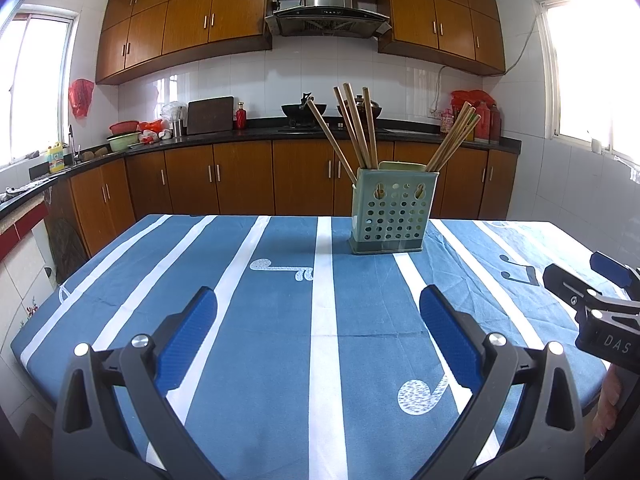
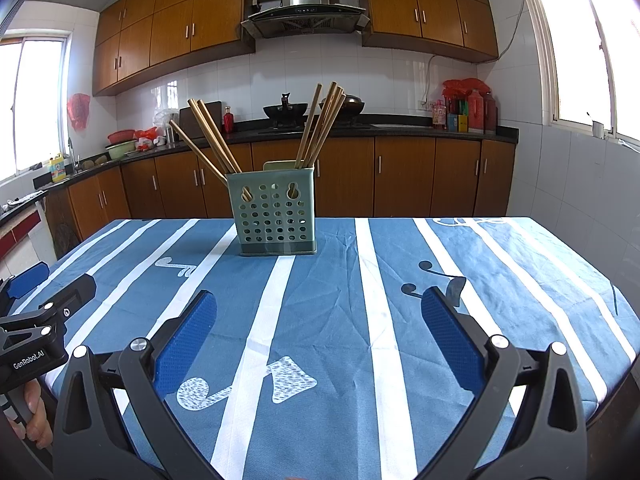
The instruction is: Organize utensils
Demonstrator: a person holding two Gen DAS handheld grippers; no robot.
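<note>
Home kitchen. Wooden wall cupboards (image 1: 192, 20) run above a white-tiled wall; matching base cupboards (image 1: 240, 176) sit under a dark counter (image 1: 256, 126). Steel hood (image 1: 328, 4) hangs over a hob carrying two woks (image 1: 304, 109). Along the counter: chopping board (image 1: 210, 115), red bottle (image 1: 240, 116), bowls (image 1: 122, 140), jars and bottles (image 1: 476, 120) at the right end. Sink tap (image 1: 72, 140) with a detergent jug (image 1: 56, 158) near the left window (image 1: 36, 88). Red bag (image 1: 80, 96) hangs on the wall. Table (image 1: 280, 320) with a blue striped cloth in the foreground.
</note>
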